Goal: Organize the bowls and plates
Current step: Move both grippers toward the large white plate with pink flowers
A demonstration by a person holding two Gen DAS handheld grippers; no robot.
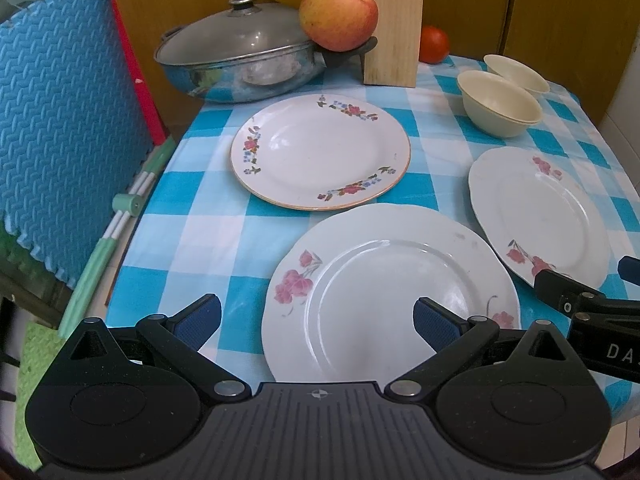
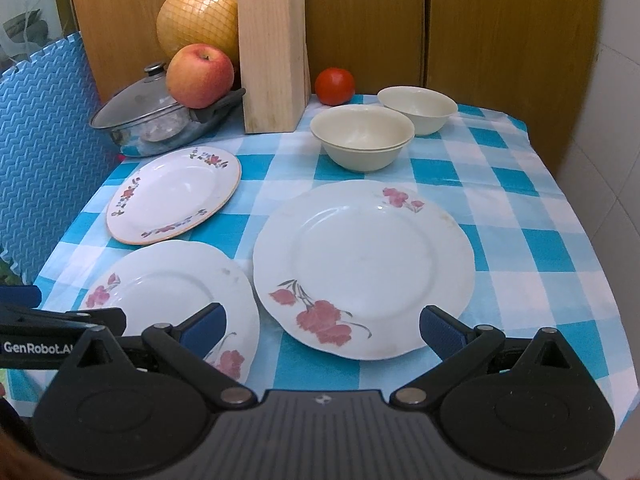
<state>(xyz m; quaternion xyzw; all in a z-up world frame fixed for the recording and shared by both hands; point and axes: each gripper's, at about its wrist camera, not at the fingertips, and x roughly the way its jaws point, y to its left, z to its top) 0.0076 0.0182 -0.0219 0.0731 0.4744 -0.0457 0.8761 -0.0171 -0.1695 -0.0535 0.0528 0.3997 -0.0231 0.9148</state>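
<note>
Three white plates lie apart on the blue-checked tablecloth (image 1: 224, 240). A gold-rimmed floral plate (image 1: 320, 152) (image 2: 176, 196) is at the back left. A pink-flowered plate (image 1: 392, 292) (image 2: 172, 292) lies right under my left gripper (image 1: 318, 322), which is open and holds nothing. Another pink-flowered plate (image 1: 540, 216) (image 2: 364, 268) lies in front of my right gripper (image 2: 322, 330), also open, its fingers straddling the plate's near rim. Two nested cream bowls (image 1: 500, 104) (image 2: 362, 136) stand behind the plates, and a single cream bowl (image 1: 516, 72) (image 2: 418, 110) stands behind those.
At the back stand a steel pot with a glass lid (image 2: 152, 120), an apple (image 2: 200, 76) resting on its handle, a netted pomelo (image 2: 198, 20), a wooden knife block (image 2: 274, 60) and a tomato (image 2: 335, 86). A blue foam mat (image 1: 68, 120) flanks the table's left edge.
</note>
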